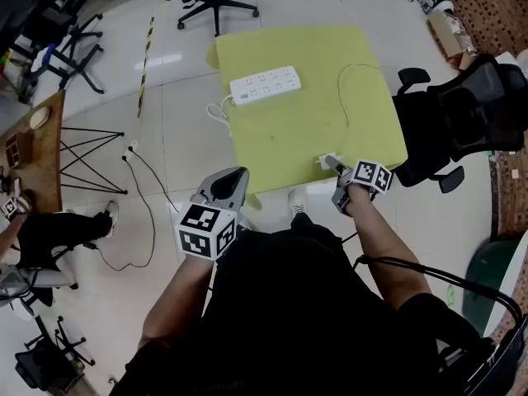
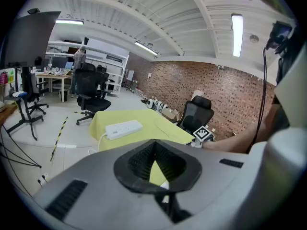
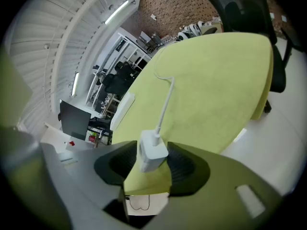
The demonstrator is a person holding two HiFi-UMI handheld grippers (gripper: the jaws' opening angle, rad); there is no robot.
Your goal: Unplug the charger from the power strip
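The charger [image 3: 153,147] looks already out of the power strip [image 1: 265,84], lying on the table [image 1: 330,114] between the right gripper's [image 3: 152,164] parted jaws, so withdrawing comes next; the left gripper's [image 2: 154,159] jaws sit together.

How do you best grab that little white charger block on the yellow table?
Pinch the charger across its boxy body's two flat sides, coming from the near edge of the table. Its cable leaves the far end, so that side is blocked, and flat sides pinch firmly.
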